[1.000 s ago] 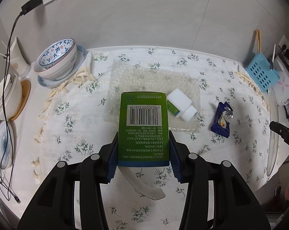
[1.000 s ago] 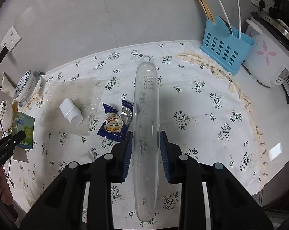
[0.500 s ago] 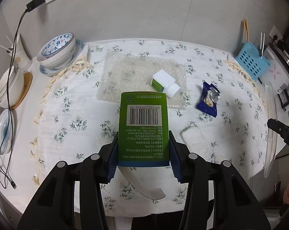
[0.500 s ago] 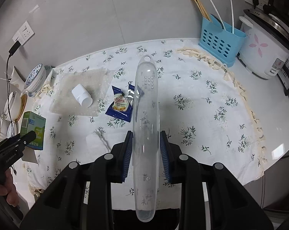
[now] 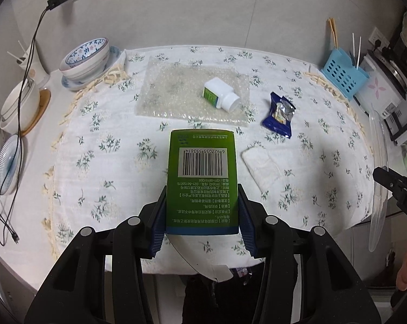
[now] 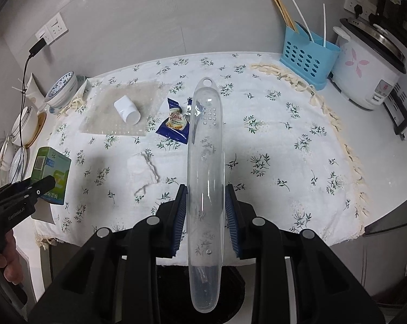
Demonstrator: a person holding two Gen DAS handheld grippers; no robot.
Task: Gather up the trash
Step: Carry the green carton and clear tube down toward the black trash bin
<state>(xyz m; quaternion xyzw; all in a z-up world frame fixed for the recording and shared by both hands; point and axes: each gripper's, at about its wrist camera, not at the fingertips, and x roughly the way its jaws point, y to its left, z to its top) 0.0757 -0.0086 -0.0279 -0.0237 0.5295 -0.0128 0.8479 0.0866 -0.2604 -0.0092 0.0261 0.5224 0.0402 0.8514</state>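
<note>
My left gripper (image 5: 202,210) is shut on a green carton (image 5: 202,181) with a barcode, held above the table's near edge; the carton also shows in the right wrist view (image 6: 50,172). My right gripper (image 6: 206,208) is shut on a long clear plastic case (image 6: 206,167), held over the near edge; the case also shows in the left wrist view (image 5: 377,172). On the floral tablecloth lie a white pill bottle (image 5: 221,94) on a bubble-wrap sheet (image 5: 173,91), a blue snack wrapper (image 5: 279,114) and a crumpled white tissue (image 5: 260,166).
Stacked bowls (image 5: 86,59) and plates (image 5: 7,164) stand at the left with a black cable (image 5: 19,94). A blue utensil caddy (image 6: 309,54) and a rice cooker (image 6: 371,64) stand at the back right. A dark opening (image 6: 203,291) lies below the table's near edge.
Both grippers have drawn back from the table toward its near edge, still holding the carton and the clear case. The items on the cloth have not moved.
</note>
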